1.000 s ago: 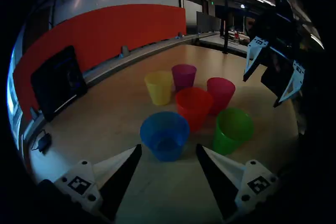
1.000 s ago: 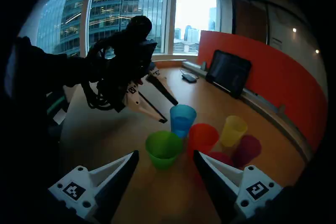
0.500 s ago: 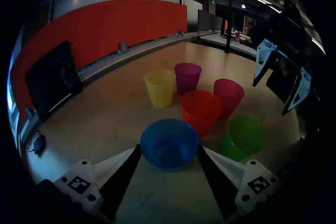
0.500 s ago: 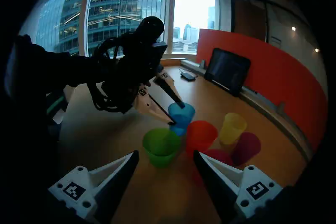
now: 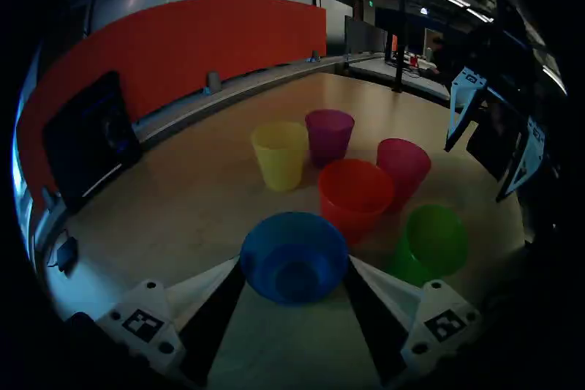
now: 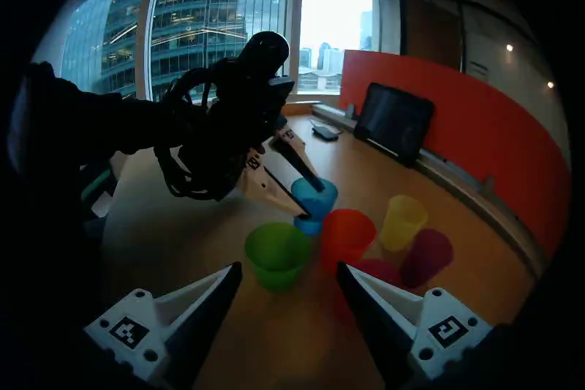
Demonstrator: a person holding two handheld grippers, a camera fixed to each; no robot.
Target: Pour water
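- The left gripper [image 5: 293, 262] is spread wide, with the blue cup [image 5: 294, 244] between its fingers and a finger close against each side. I judge this is not yet a firm pinch.
- Lifting now could let the smooth, tapered cup slip down or tip, spilling whatever it holds.
- The red cup [image 5: 355, 192] stands just beside the blue one and the green cup [image 5: 431, 240] is near it. A finger or a swinging cup could knock either over.
- The right gripper [image 6: 289, 267] is spread and empty, facing the green cup.
- All the cups cluster mid-table [image 5: 197, 200], well apart from its edges.
- The blue cup has a darker patch at its bottom; I cannot tell if it is water or shadow.
- The green and red cups look empty.
- The insides of the yellow cup [image 5: 279, 154], purple cup [image 5: 329, 134] and pink cup [image 5: 402, 167] are unclear.
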